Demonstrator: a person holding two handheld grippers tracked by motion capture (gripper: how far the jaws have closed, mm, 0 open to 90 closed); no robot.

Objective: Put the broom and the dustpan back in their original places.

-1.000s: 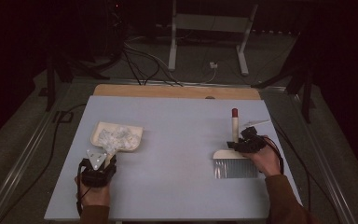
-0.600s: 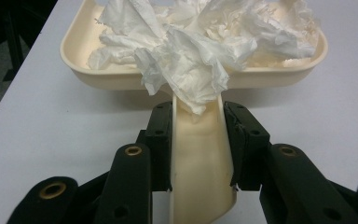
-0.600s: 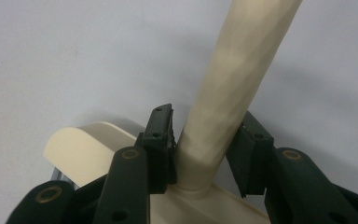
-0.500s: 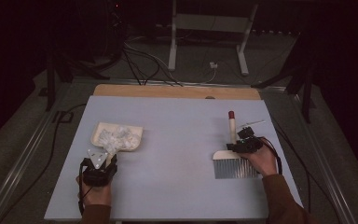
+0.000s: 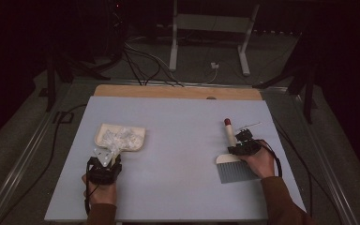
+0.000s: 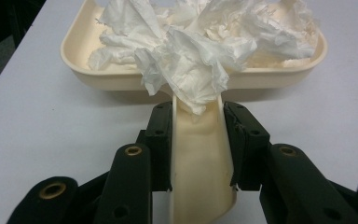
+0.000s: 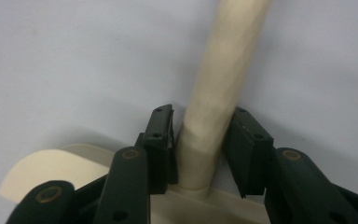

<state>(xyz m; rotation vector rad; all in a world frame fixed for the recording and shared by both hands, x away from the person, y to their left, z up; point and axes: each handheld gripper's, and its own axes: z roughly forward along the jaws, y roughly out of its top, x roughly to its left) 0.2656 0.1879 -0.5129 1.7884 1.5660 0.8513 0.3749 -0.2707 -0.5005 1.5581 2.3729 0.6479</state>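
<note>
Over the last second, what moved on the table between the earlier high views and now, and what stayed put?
The right gripper slid slightly back toward the person along the brush handle, jaws either side of it; contact on the right jaw is unclear. The left gripper stayed shut on the dustpan handle. Dustpan, its crumpled tissue and the brush kept their places.

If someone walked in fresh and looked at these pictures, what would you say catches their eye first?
Most likely the heap of crumpled white tissue filling the cream dustpan at the table's left, with the left gripper closed on the dustpan's handle. Next, at the right, the hand brush with its red-tipped handle, gripped near the brush head by the right gripper, its grey bristles pointing toward the person.
</note>
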